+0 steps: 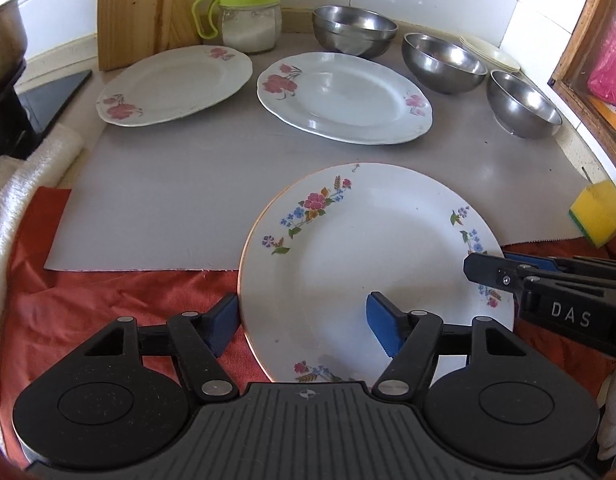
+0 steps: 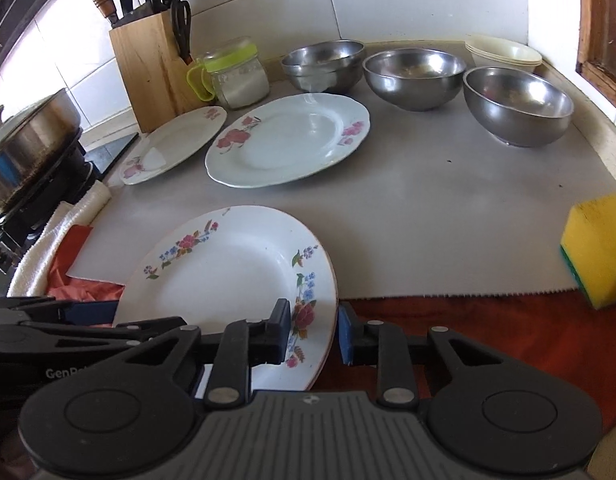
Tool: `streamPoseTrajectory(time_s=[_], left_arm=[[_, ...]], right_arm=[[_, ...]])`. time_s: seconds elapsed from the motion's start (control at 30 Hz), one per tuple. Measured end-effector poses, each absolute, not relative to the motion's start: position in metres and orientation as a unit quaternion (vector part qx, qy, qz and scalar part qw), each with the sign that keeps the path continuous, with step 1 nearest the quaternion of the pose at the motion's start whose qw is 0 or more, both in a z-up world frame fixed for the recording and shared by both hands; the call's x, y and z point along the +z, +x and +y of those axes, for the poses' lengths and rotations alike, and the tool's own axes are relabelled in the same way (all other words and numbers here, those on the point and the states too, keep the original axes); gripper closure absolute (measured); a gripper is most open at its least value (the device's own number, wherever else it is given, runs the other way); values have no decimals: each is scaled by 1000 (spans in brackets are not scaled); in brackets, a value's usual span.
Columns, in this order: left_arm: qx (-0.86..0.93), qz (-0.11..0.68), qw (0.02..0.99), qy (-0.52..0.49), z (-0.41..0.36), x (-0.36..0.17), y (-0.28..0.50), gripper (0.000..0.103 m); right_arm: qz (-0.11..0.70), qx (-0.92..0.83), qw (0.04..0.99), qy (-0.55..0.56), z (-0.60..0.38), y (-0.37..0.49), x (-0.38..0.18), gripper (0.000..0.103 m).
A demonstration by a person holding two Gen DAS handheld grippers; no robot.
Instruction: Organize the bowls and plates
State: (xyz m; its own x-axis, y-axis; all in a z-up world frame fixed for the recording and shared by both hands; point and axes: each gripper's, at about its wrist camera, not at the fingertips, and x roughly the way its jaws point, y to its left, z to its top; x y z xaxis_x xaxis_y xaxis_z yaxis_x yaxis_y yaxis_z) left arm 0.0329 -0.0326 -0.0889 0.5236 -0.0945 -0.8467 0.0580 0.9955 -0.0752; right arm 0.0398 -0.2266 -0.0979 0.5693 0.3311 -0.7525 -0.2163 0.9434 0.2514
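Blue-padded, the left hand-held gripper [image 1: 301, 326] stands spread across the near left rim of a round white china plate with small multicoloured flower sprays and a thin copper edge [image 1: 372, 264]: one pad sits outside the rim over the cloth, the other above the plate's well, neither visibly pressing it. The right hand-held gripper [image 2: 314, 334] straddles the same plate [image 2: 227, 276] at its right rim, its jaws a little apart on either side of the edge; whether the pads touch the china I cannot tell. The plate lies half on a rumpled red cloth [image 1: 107, 300] and half on a grey mat [image 1: 167, 200] covering the tabletop.

Farther back on the mat lie two scalloped white plates with pink flowers, one to the left [image 1: 175, 86] and a larger oval-looking one [image 1: 344, 98] near it. Behind them stand three stainless steel bowls [image 1: 444, 64], well apart from the near plate, with a stack of cream shallow dishes [image 2: 504, 54] in the corner. A yellow sponge with a green base [image 2: 596, 250] rests at the mat's right edge.
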Motion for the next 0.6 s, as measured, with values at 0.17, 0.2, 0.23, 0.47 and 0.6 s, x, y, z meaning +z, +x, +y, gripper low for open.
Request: streamPoseTrajectory(time_s=[0.17, 0.2, 0.23, 0.47, 0.6], left_arm=[[-28, 492, 870, -37, -31, -88, 39, 30], [-24, 491, 870, -40, -31, -88, 41, 30], [-19, 490, 870, -43, -31, -88, 43, 30], [-12, 490, 870, -54, -24, -87, 53, 33], [-33, 495, 867, -55, -5, -85, 60, 39]], right_arm=[[434, 175, 881, 66, -230, 53, -97, 75], [433, 177, 881, 66, -231, 56, -96, 75], [430, 179, 883, 63, -230, 59, -95, 75], [435, 176, 881, 62, -223, 69, -94, 75], [452, 172, 874, 57, -215, 62, -92, 75]])
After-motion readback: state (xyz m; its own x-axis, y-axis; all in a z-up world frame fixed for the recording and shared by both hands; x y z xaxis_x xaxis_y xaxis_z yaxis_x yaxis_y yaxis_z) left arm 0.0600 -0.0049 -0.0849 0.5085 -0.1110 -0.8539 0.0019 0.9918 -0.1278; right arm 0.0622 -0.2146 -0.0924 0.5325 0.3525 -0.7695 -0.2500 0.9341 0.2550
